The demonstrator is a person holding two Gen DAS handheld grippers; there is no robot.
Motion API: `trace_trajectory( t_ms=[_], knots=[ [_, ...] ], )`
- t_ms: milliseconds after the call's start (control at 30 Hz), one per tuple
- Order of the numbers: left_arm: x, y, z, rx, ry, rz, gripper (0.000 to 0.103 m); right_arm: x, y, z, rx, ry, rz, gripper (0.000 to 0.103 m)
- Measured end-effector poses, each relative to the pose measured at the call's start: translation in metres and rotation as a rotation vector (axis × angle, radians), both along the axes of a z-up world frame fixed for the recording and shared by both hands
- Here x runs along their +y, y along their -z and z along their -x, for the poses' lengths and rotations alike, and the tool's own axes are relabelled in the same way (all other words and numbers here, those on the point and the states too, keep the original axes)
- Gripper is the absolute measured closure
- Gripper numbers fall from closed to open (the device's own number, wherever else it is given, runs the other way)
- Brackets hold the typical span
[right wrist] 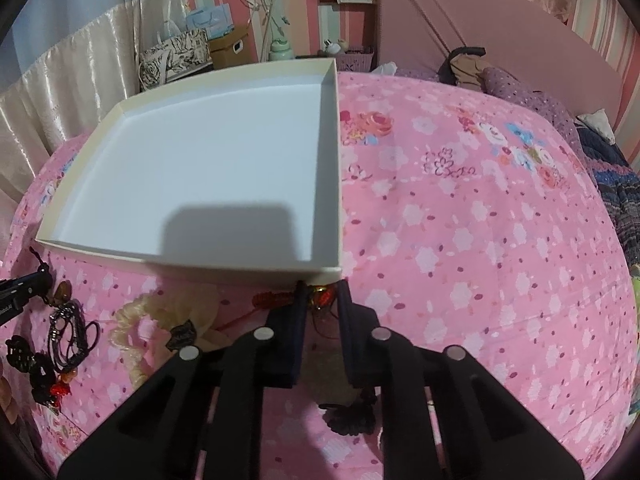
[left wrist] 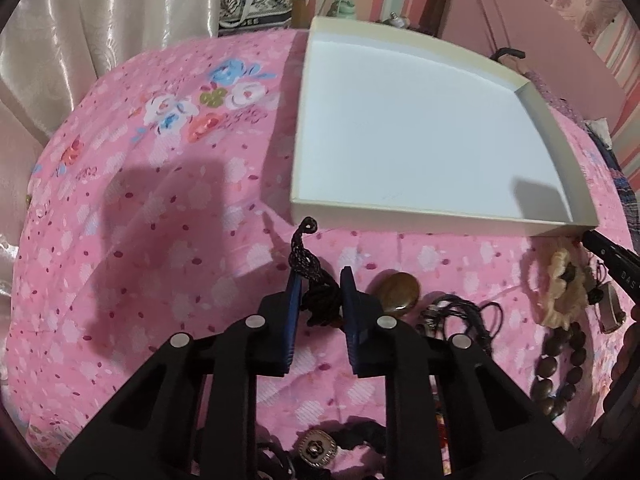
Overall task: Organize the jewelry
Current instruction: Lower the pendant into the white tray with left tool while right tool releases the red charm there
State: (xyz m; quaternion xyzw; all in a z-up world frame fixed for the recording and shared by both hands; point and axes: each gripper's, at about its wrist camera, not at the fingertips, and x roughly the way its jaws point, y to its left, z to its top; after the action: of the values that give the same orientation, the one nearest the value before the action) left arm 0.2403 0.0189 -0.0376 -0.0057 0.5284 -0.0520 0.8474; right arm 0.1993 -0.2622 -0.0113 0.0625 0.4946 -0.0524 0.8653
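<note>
My left gripper [left wrist: 320, 280] points down at the pink bedspread, shut on a black braided cord [left wrist: 306, 256] whose end curls up toward the white box [left wrist: 440, 216]. My right gripper [right wrist: 322, 292] sits just in front of the white box [right wrist: 200, 264] at its near right corner, shut on a red and gold knotted charm [right wrist: 320, 298]. The charm's red cord [right wrist: 268, 300] trails left. The box is shallow and holds nothing. A brown oval stone [left wrist: 399, 290] lies just right of the left fingers.
Right of the stone lie a black cord bundle [left wrist: 460, 316], a cream flower bracelet [left wrist: 560, 292] and a dark wooden bead string [left wrist: 564, 368]. A black flower pendant [right wrist: 352, 416] lies under the right gripper. Curtains hang left; a pink headboard [right wrist: 500, 40] stands behind the bed.
</note>
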Motion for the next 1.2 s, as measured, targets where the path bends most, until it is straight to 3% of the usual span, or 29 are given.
trace_trajectory(
  t_ms=[500, 567, 733, 967, 1200],
  knots=[
    [-0.008, -0.051, 0.032, -0.117, 0.061, 0.058, 0.086, 0.006, -0.042, 0.014, -0.125, -0.005, 0.010, 0.089],
    [-0.007, -0.058, 0.035, -0.131, 0.066, 0.068, 0.086, 0.006, -0.050, 0.016, -0.153, -0.001, 0.006, 0.093],
    [-0.016, -0.085, 0.028, -0.165, 0.081, 0.081, 0.086, 0.005, -0.066, 0.007, -0.191, 0.005, -0.010, 0.093],
    [-0.023, -0.125, -0.024, -0.237, 0.063, 0.077, 0.086, 0.015, -0.078, -0.040, -0.198, -0.012, 0.005, 0.093],
    [-0.031, -0.125, -0.107, -0.253, 0.049, 0.094, 0.086, 0.020, -0.070, -0.112, -0.189, 0.024, 0.022, 0.093]
  ],
)
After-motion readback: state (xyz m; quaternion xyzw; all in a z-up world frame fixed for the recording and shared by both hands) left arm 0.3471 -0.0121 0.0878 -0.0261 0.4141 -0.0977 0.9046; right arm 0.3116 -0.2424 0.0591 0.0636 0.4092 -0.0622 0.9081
